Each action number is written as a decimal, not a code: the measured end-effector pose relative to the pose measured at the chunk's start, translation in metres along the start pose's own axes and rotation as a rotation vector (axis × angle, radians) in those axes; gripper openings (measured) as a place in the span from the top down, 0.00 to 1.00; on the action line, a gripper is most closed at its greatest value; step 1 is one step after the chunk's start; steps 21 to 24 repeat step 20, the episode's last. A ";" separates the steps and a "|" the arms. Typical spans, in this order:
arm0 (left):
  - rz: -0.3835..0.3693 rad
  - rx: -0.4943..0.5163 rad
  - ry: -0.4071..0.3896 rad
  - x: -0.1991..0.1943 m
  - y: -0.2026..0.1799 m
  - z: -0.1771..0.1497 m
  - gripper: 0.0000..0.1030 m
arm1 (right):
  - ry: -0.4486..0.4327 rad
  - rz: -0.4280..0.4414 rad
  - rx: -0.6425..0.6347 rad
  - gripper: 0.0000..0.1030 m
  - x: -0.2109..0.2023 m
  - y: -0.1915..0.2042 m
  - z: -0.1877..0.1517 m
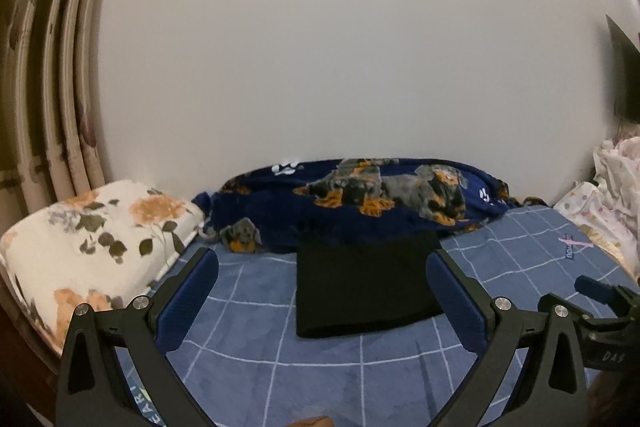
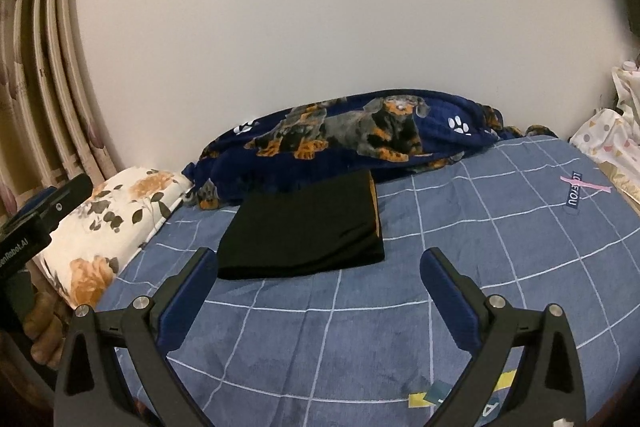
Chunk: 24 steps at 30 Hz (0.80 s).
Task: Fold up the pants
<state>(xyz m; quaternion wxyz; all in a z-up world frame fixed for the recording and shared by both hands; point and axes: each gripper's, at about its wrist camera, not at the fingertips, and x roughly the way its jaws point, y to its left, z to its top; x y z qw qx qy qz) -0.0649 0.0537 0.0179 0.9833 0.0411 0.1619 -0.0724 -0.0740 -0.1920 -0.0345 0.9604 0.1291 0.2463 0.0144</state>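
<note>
On blue checked sheet: black pants folded flat (compact rectangle).

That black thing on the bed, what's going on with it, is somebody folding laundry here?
Yes. A person holds a gripper in each hand over a bed with a blue checked sheet. The black pants lie on it already folded into a compact rectangle, in front of a navy dog-print blanket, with a floral pillow off to the left. The left gripper and right gripper hover with jaws open, holding nothing and not touching the pants.
</note>
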 end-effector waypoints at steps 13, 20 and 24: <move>-0.002 0.000 0.054 0.017 0.000 -0.012 0.00 | 0.035 0.010 -0.009 0.01 0.008 0.002 -0.005; 0.007 -0.011 0.070 0.023 0.001 -0.018 0.00 | 0.041 0.014 -0.010 0.01 0.011 0.001 -0.006; 0.007 -0.011 0.070 0.023 0.001 -0.018 0.00 | 0.041 0.014 -0.010 0.01 0.011 0.001 -0.006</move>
